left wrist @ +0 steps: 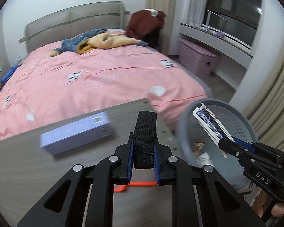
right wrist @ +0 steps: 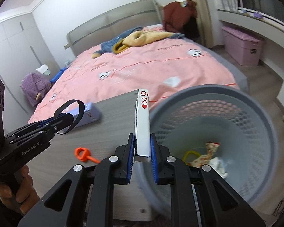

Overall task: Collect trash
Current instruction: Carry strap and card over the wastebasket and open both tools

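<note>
Grey basket [right wrist: 214, 98] — wrappers [right wrist: 208, 155] inside; right gripper [right wrist: 143, 151] clamping cards [right wrist: 143, 124], left gripper [left wrist: 143, 157] clamping strap [left wrist: 144, 136].

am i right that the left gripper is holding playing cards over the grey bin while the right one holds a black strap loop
Not quite: the sides are swapped. The right gripper is shut on the playing cards beside the grey bin, as the right wrist view shows. The left gripper holds the black strap loop over the table.
</note>
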Demonstrator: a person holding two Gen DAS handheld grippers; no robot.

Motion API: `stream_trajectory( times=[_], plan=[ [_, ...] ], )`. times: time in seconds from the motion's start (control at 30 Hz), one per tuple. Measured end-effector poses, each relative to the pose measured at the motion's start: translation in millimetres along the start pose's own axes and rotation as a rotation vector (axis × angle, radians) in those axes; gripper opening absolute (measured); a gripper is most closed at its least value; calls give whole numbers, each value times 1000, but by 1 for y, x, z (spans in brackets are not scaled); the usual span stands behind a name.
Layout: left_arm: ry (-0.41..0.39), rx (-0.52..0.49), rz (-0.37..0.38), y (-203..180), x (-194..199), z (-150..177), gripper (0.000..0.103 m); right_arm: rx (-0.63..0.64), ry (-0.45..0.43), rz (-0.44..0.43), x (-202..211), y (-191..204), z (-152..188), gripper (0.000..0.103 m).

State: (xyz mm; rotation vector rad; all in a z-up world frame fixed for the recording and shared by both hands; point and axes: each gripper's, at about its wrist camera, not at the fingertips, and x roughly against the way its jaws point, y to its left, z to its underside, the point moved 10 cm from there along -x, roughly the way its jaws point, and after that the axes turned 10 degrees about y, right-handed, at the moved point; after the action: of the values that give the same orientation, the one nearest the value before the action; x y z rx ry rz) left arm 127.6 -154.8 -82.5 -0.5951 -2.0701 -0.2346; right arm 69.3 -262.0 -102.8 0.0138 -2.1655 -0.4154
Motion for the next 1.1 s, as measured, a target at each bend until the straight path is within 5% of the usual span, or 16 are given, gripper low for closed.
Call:
stream_trajectory(
  times=[0.3,0.67,0.73,0.8,0.9,1.1],
  plan=[
    [48,-143,84,-103,-36,-12,17,-140,-3,122,28,-99,20,16],
    [105,-229,93,-145,-66,-7,18,-189,26,151,20,-137,34,18],
    [106,-226,89,-145,-66,-8,25,-187,23,150,21,-138,35,20],
    [99,-223,79,-144,-65,-8,43,-188,17,154,22,-138,35,21],
    [83,-217,62,-141,-60,-9,50,-190,3,164,26,-139,33,37],
    [79,-189,37,-132,-54,-8,60,-192,-14,171,31,-140,34,39]
  ],
)
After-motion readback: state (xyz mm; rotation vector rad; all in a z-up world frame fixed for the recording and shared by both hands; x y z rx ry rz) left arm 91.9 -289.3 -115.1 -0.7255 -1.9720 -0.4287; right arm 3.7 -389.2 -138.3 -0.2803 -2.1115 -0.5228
